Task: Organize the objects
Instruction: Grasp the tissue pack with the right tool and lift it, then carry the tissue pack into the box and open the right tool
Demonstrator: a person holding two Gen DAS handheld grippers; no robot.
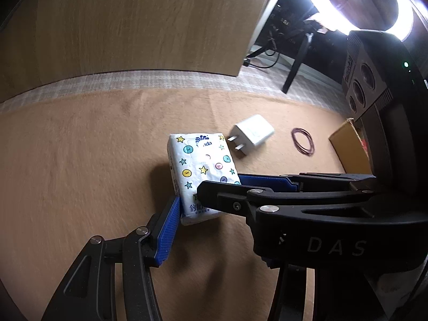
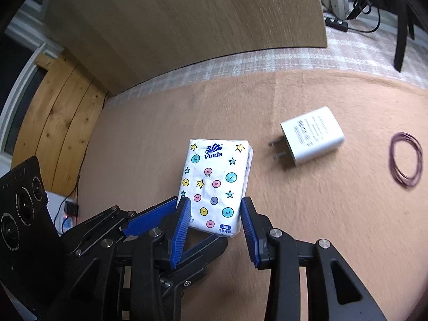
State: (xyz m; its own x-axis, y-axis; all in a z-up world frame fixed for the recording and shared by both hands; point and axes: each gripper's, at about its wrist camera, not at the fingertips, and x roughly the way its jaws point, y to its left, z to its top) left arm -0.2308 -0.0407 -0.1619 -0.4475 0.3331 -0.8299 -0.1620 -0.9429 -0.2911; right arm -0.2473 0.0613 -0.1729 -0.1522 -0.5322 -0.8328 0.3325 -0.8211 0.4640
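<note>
A white tissue pack (image 2: 214,182) printed with stars and coloured dots sits tilted over the tan mat (image 2: 321,214), its shadow beneath it. My right gripper (image 2: 214,203) has its blue pads (image 2: 247,227) pressed on both long sides of the pack's near half. My left gripper (image 1: 203,208) comes in from the left. One of its blue pads (image 1: 169,230) lies against the pack's (image 1: 203,165) left edge. The right gripper (image 1: 222,187) crosses over and hides the other pad. In the right wrist view that pad reaches under the pack's near end.
A white wall charger (image 2: 313,136) lies to the right of the pack, prongs towards it. Farther right lie purple rubber bands (image 2: 406,157). A cardboard box (image 1: 350,144) stands at the mat's right edge. A wooden board (image 2: 187,21) rises behind the mat.
</note>
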